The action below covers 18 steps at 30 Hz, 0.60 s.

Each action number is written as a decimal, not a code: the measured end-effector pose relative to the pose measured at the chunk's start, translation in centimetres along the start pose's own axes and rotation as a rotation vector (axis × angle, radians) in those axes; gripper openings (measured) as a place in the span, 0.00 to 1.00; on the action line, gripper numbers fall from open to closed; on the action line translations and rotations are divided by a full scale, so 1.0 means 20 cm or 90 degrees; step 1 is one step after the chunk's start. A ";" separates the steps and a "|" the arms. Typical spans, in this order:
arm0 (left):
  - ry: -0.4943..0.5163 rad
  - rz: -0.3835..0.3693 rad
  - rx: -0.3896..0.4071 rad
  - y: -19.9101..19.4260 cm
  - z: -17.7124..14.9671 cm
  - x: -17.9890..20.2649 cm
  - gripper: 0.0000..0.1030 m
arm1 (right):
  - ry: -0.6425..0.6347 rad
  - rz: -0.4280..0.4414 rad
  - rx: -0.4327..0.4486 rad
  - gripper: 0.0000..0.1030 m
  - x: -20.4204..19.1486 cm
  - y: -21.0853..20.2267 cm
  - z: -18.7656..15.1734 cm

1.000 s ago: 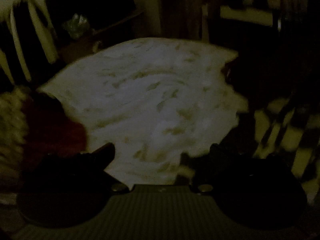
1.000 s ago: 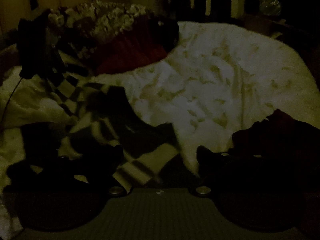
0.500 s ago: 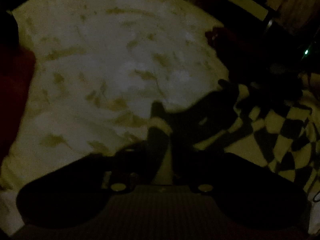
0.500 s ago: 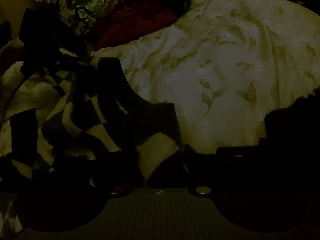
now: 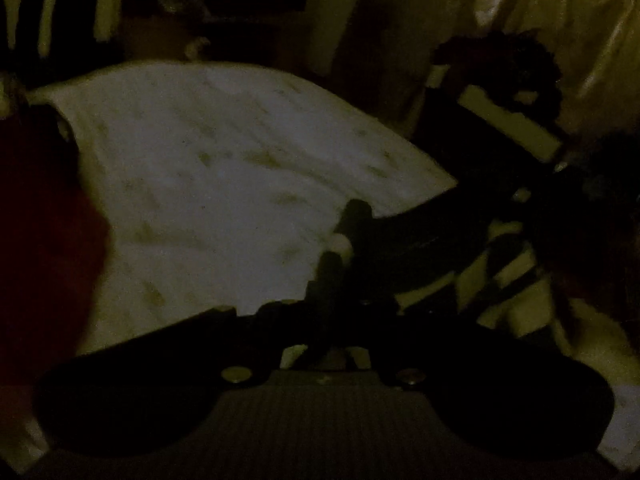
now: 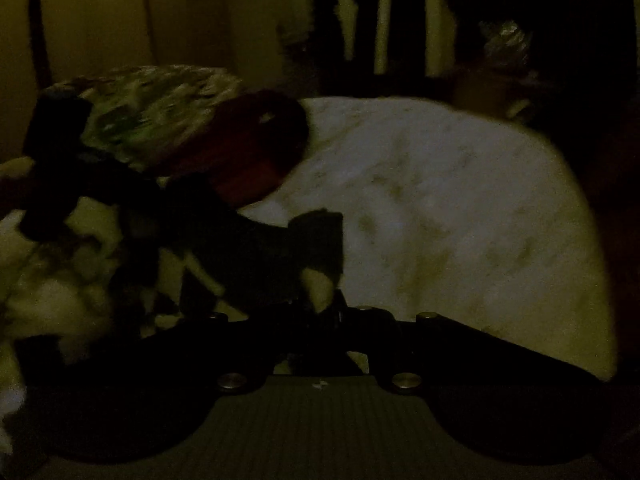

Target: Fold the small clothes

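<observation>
- Where the black-and-white checked garment [image 5: 436, 240] bunches at its near edge, the left gripper [image 5: 332, 280] has its fingers drawn in narrow on a fold of it, a pale patch of cloth showing just above the tips.
- Seen from the right wrist, the same checked garment [image 6: 248, 248] lies crumpled on the left part of the bed, and the right gripper [image 6: 324, 300] pinches a dark corner of it with a light tab of fabric between the closed tips.
- From the left wrist, the garment stretches away to the right, its dark and light stripes rising toward a dark shape there that is too dim and blurred to identify.
- Under the garment spreads a white bedsheet [image 5: 224, 168] with a faint leaf print; it fills the middle of both views [image 6: 452, 216].
- A dark red cloth [image 6: 256, 148] sits at the far edge of the sheet, touching the checked garment's far side; from the left wrist it [image 5: 44, 240] takes up the left border.
- Just behind the red cloth lies a green-and-white patterned fabric [image 6: 148, 116], blurred.
- Beyond the bed, pale vertical slats [image 6: 384, 16] stand against a dark background.
</observation>
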<state>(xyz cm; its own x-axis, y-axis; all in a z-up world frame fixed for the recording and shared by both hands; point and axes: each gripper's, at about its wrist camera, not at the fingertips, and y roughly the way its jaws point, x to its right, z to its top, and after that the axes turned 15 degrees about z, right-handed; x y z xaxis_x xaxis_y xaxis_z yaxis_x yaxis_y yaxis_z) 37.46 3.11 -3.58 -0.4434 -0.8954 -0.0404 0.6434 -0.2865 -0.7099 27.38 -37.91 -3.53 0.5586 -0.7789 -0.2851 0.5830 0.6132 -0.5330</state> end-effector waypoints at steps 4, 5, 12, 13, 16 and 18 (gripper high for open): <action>0.002 0.067 0.004 0.15 0.13 0.06 0.05 | -0.036 -0.087 0.014 0.15 0.10 0.10 0.17; -0.009 0.081 -0.003 0.21 0.14 0.06 0.06 | -0.039 -0.107 0.013 0.15 0.12 0.14 0.19; -0.071 0.212 -0.095 0.46 -0.05 0.05 0.90 | 0.017 -0.155 -0.017 0.97 0.23 0.46 0.02; -0.079 0.208 -0.104 0.46 -0.09 0.03 0.90 | 0.005 -0.164 -0.019 0.99 0.21 0.47 -0.02; -0.101 0.174 -0.120 0.39 -0.16 -0.01 0.90 | -0.011 -0.145 0.005 0.99 0.14 0.37 -0.12; -0.112 0.157 -0.110 0.27 -0.19 -0.01 0.90 | 0.013 -0.095 0.015 0.99 0.07 0.28 -0.13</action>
<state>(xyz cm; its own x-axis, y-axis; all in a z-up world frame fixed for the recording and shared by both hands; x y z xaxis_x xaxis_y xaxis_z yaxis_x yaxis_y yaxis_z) 38.58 3.03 -10.15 -0.1641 -0.9798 -0.1145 0.5954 -0.0058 -0.8034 29.98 -35.90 -9.07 0.4533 -0.8638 -0.2199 0.6720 0.4932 -0.5524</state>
